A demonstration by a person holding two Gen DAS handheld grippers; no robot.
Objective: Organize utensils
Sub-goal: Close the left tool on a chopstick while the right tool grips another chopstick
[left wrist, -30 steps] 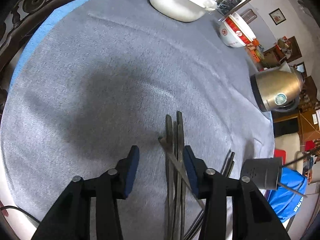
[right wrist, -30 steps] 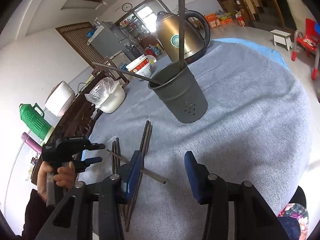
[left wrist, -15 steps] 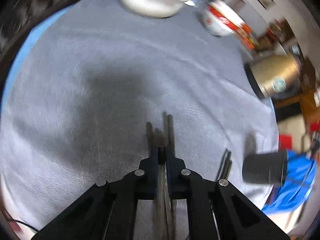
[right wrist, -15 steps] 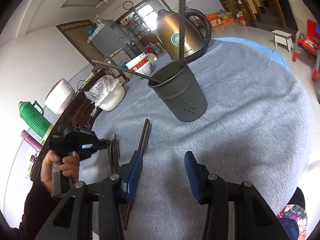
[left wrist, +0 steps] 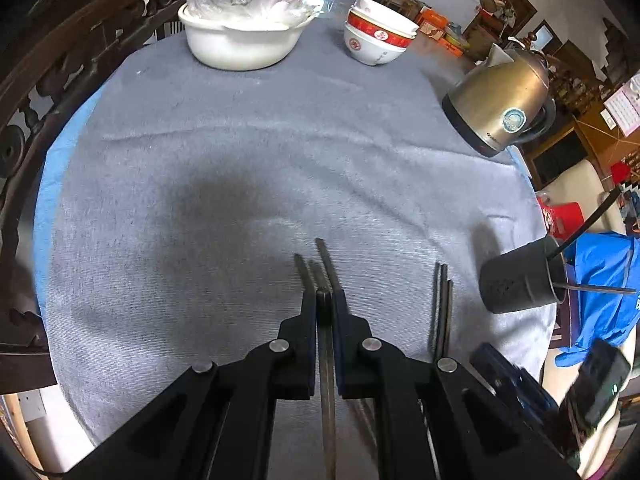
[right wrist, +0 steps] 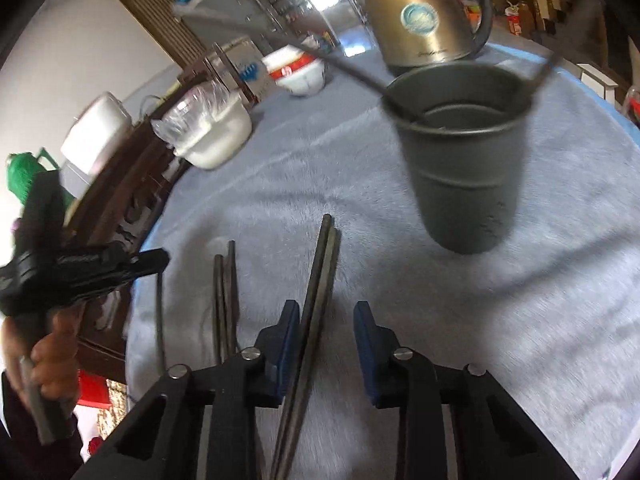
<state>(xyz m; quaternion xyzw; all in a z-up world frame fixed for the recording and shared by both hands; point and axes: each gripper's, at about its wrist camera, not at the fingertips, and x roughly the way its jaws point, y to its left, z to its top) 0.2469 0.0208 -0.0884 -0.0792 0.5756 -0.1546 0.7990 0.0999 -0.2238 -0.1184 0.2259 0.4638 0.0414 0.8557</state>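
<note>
Dark metal chopsticks lie on a grey tablecloth. My left gripper is shut on one chopstick, lifted above a few others on the cloth. A pair of chopsticks lies to its right. A dark grey utensil cup stands at the right with two chopsticks in it. In the right wrist view my right gripper is open over a pair of chopsticks lying between its fingers. The cup stands just beyond. The left gripper shows at the left, held by a hand.
A gold kettle stands at the far right, a red-and-white bowl stack and a white pot with a plastic bag at the back. A carved wooden chair borders the table's left. Blue cloth hangs beyond the right edge.
My left gripper closed on one chopstick and lifted it. My right gripper moved forward and down toward the cup, so a pair of chopsticks now lies between its open fingers.
</note>
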